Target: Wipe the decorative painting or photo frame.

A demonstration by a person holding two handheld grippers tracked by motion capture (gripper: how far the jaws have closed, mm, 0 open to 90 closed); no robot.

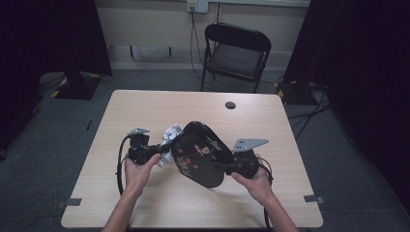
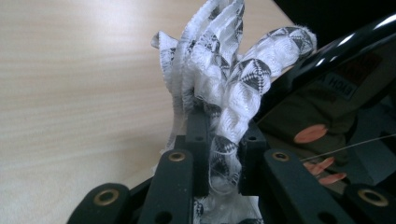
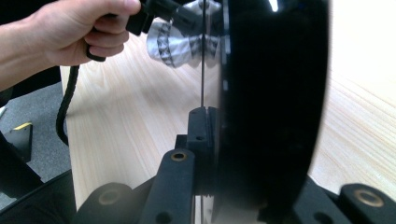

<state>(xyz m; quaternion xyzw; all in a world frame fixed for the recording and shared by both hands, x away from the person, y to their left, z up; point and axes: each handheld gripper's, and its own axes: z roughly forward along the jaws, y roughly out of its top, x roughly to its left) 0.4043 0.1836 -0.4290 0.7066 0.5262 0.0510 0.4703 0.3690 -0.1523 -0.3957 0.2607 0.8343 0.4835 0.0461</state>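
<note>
Where the black lacquered tray (image 1: 200, 154) is held tilted above the middle of the desk (image 1: 145, 104), its glossy face with a red flower pattern turns up toward the high view and its lower edge hangs over the bare wood near the front. The right gripper (image 1: 227, 166) has its jaws pressed together on the tray's rim, which stands edge-on and fills the space between them in the right gripper view (image 3: 271, 107). The left gripper (image 1: 162, 151) pinches a crumpled white cloth with a black geometric pattern (image 2: 224, 88), and the cloth lies against the tray's upper left edge (image 2: 336, 88). A label shows mirrored in the tray's gloss in the left gripper view, but its letters cannot be read. The desk has open wood on every side of the tray, wide at the left and the far side, with a small dark round hole (image 1: 230, 105) near the far edge. Beyond the desk stands a black folding chair (image 1: 237, 50) on the grey floor, well apart.
</note>
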